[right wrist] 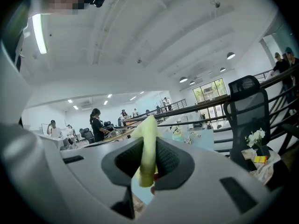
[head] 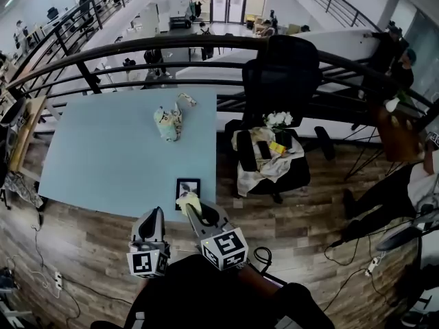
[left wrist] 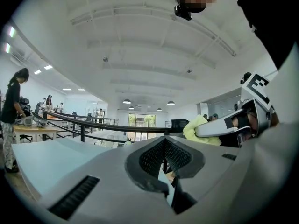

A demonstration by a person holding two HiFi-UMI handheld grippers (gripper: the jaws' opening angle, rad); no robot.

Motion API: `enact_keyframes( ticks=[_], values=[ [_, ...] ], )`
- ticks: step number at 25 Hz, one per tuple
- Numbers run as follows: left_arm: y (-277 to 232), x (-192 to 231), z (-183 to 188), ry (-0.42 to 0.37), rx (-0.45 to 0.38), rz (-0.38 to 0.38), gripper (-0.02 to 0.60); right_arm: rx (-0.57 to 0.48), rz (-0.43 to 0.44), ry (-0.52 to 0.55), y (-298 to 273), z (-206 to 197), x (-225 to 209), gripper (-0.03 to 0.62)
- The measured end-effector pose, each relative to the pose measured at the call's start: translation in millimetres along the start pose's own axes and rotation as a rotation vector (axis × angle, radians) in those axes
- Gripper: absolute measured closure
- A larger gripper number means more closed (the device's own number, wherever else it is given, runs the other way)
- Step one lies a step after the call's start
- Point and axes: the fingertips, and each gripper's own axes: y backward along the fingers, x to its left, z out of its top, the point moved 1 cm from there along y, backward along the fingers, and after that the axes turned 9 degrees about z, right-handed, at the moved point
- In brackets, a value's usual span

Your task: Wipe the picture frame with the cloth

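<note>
head view: picture frame (head: 187, 186) lies just beyond right gripper (head: 194, 209) clamping cloth (head: 188, 201).

The pale blue counter (head: 103, 156) stands on a wooden plank floor (head: 75, 245). A small dark picture frame (head: 186, 185) lies flat on the counter just inside its near edge, toward the right side. Well apart from it, nearer the far edge, lies a crumpled pale bundle (head: 169, 123), perhaps a patterned bag or soft toy, with a strap-like piece trailing toward the far right.
</note>
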Motion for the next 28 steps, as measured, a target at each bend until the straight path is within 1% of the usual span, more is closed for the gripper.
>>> enact_keyframes(
  ticks=[5,14,17,22,28],
  values=[
    [-11,2,-4,0.007,0.013,0.014,0.584,0.011,0.014,0.002,-11,3,-9,0.536],
    [-36,10,-11,0.004,0.031,-0.002,0.584,0.035,0.011,-0.003,-30,2,-20,0.536],
    [-47,14,-13,0.019,0.045,-0.015,0.584,0.039,-0.007,-0.004,-37,1,-24,0.536],
    [-70,24,-18,0.013,0.071,-0.075,0.584,0.049,-0.062,-0.014,-54,6,-32,0.536],
    [-111,26,-13,0.022,0.074,-0.161,0.584,0.034,-0.147,-0.040,-69,15,-49,0.536]
  ],
)
